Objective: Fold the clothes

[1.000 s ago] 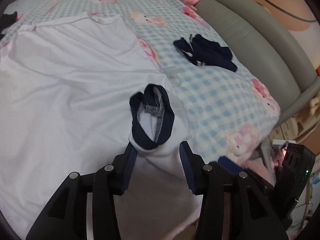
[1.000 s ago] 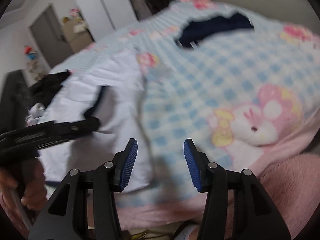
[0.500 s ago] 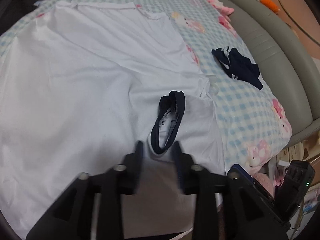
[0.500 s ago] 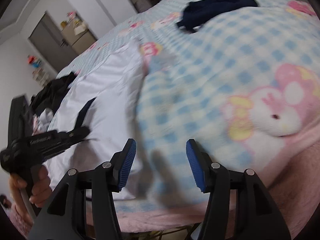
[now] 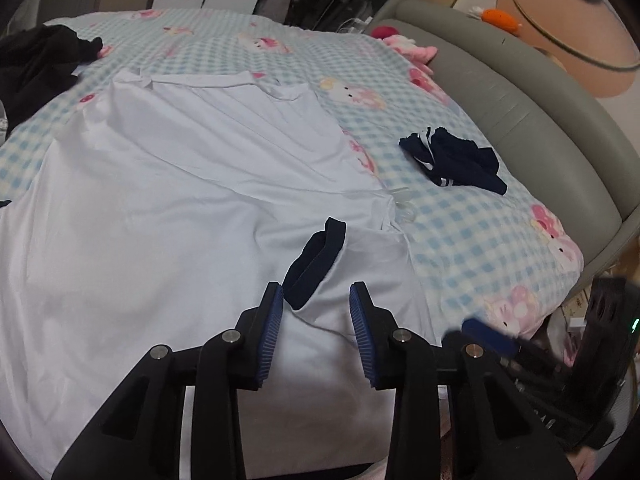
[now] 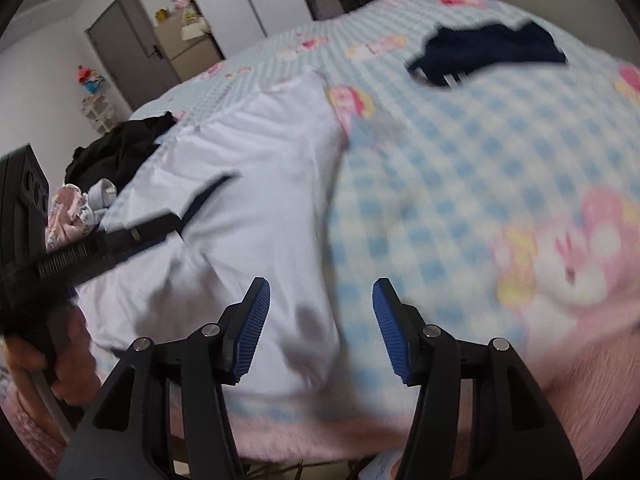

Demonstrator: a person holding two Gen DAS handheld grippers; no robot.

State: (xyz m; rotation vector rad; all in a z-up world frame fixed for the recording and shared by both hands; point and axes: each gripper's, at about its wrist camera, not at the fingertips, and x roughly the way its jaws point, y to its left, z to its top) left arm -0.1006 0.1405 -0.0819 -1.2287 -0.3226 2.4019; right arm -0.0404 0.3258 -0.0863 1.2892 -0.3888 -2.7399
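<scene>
Since half a sec ago the left gripper [image 5: 316,304] has reopened: its blue pads were nearly together over the navy cuff, now they stand apart w/ the cuff [image 5: 316,262] just ahead of them, between the tips but not pinched. The cuff itself has flattened; earlier it gaped as a loop, now it lies as a closed dark band. The right gripper [image 6: 320,320] has slid left, so the white shirt's edge sits under its left finger instead of off to the side.

Left wrist view: white shirt [image 5: 168,216] is spread flat over most of the bed [image 5: 472,236], which has a blue-checked cover w/ pink cartoon prints. The sleeve w/ the navy cuff lies folded in over the shirt body, near the bed's front edge. A small navy garment [image 5: 452,160] lies well apart to the right, near the grey padded bed frame [image 5: 532,120]. A black heap of clothes [image 5: 36,64] sits at the far left corner.

Right wrist view: right gripper's fingers are wide apart, holding nothing, hovering over the shirt's [image 6: 256,184] edge and the checked cover. A hand [image 6: 48,364] at lower left grips the left gripper's [image 6: 168,222] handle. View is blurred.
</scene>
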